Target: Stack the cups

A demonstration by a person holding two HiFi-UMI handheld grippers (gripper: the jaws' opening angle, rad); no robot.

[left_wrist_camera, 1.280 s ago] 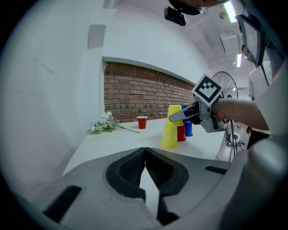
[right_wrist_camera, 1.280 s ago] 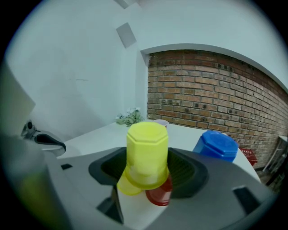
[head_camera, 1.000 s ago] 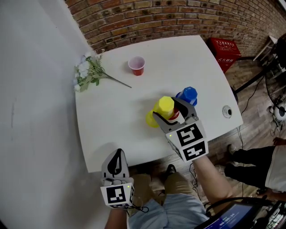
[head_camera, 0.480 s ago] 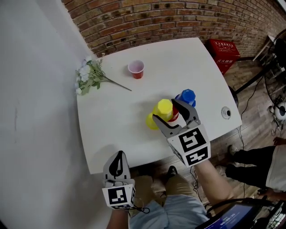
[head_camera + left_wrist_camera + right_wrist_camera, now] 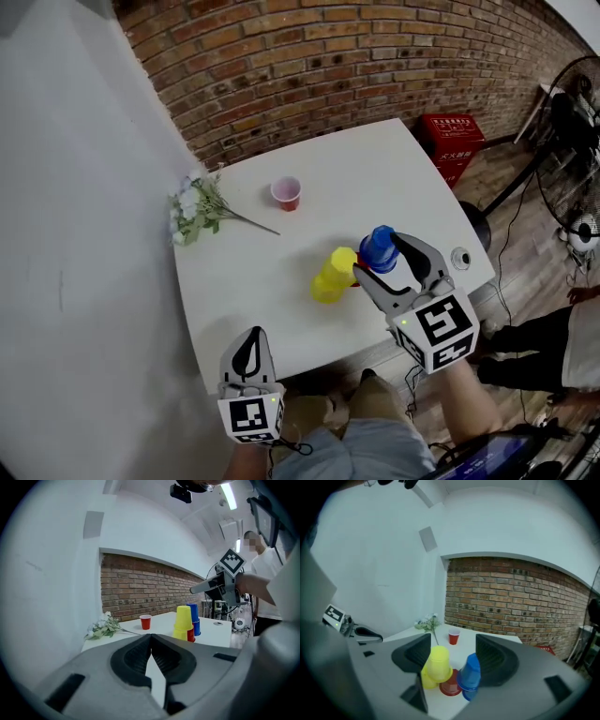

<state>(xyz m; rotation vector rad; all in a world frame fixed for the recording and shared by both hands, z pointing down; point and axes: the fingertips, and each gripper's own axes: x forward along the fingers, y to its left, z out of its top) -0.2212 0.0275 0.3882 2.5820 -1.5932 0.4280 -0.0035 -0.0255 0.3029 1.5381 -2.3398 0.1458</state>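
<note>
A white table (image 5: pixel 375 178) stands in the corner of a room. Behind it is a brick wall (image 5: pixel 328 66). On the left side is a plain white wall (image 5: pixel 84 234). The floor (image 5: pixel 525 216) is brown wood. A red crate (image 5: pixel 453 141) sits on the floor by the brick wall, and a fan (image 5: pixel 577 122) stands at the far right.

Some white flowers (image 5: pixel 197 211) lie on the table near the white wall. A lone red cup (image 5: pixel 286 194) stands open side up just beside their stems.

Nearer the front edge are the other cups, all upside down and close together. The yellow cups (image 5: pixel 333 275) sit one on top of the other. The blue cups (image 5: pixel 380 248) do too. A second red cup (image 5: pixel 451 686) sits low between the two piles. A small round silver hole (image 5: pixel 460 258) is in the table near its right corner.

The right gripper (image 5: pixel 378 255) hangs in the air above the cups. Its jaws are wide apart and are closing a little. They touch no cup and hold nothing.

The left gripper (image 5: pixel 252 332) is low at the front edge of the table, well apart from the cups. Its jaws are pressed together with nothing in them.
</note>
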